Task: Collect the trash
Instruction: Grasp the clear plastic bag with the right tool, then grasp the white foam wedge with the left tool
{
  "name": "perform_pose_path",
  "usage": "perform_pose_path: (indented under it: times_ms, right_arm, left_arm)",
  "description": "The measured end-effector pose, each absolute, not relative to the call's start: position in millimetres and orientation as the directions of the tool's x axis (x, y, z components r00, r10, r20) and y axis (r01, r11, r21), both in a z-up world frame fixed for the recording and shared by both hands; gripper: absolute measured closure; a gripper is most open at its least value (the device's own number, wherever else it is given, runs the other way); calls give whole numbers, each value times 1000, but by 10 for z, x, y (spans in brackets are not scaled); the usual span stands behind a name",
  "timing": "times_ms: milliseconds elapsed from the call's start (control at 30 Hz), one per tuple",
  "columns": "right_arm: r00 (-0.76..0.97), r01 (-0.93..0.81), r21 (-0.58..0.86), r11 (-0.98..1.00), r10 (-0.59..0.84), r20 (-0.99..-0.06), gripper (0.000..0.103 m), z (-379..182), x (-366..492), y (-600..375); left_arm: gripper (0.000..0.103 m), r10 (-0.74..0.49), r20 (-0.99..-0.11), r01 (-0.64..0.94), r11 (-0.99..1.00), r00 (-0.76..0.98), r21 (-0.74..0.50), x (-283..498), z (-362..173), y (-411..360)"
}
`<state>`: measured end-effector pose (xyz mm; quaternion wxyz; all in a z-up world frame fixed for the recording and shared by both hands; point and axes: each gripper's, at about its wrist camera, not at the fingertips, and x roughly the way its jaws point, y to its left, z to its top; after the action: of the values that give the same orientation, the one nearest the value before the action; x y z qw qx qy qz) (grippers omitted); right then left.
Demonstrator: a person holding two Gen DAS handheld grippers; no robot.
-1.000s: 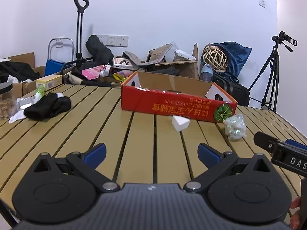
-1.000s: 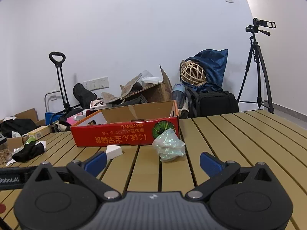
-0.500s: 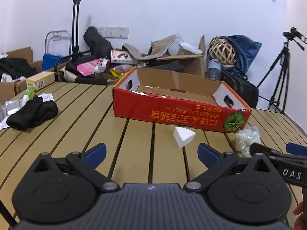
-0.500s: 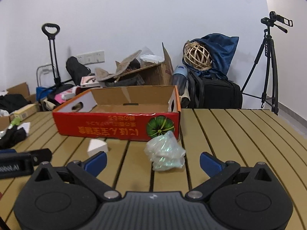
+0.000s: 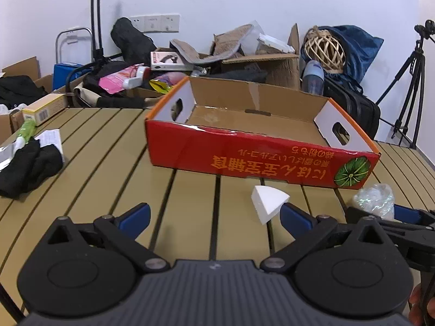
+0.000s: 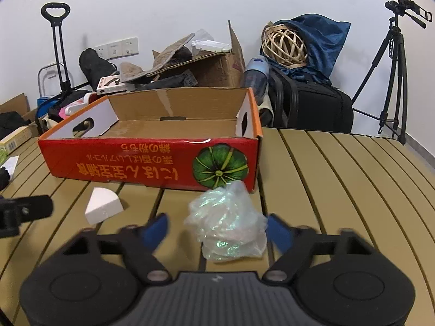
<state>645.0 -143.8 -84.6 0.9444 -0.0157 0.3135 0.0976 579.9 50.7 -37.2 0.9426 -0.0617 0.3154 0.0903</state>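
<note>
A crumpled clear plastic wad (image 6: 225,228) lies on the slatted table between the blue fingertips of my right gripper (image 6: 217,229), whose jaws are closing; the left pad still stands a little off it. A white foam wedge (image 5: 269,201) rests just ahead of my left gripper (image 5: 216,214), close to its right fingertip; that gripper is open and holds nothing. The red cardboard tray (image 5: 244,157), open-topped with bare cardboard inside, stands just behind both pieces. In the left wrist view the wad (image 5: 373,198) shows at the right, with the right gripper's fingers around it.
A black cloth (image 5: 27,165) and white paper (image 5: 53,138) lie at the table's left. Boxes, bags and a trolley crowd the floor behind the table. A black suitcase (image 6: 312,108) and a tripod (image 6: 394,62) stand at the back right.
Both grippers have moved forward toward the tray. The wad now sits between the right gripper's fingers, which have narrowed. The foam wedge is closer to the left gripper.
</note>
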Motion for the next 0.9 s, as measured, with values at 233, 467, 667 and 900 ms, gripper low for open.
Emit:
perform_pose_path:
  times_ms: [233, 467, 667, 900]
  right_arm:
    - [796, -191, 56, 980, 188, -576, 70, -812, 6425, -1496]
    - [852, -66, 158, 985, 138, -506, 70, -690, 6296, -1982]
    - [852, -20, 198, 980, 121, -509, 70, -726, 6289, -2270]
    - [864, -49, 280, 959, 181, -470, 70, -746, 6187, -2441]
  left_arm:
    - [0, 106, -630, -182, 982, 769, -57, 6009, -422, 382]
    - [0, 109, -659, -169, 985, 744, -28, 6237, -536, 173]
    - [0, 142, -663, -186, 983, 735, 5, 6377, -611, 23]
    - [13, 132, -656, -196, 980, 743, -24, 6450, -640, -44]
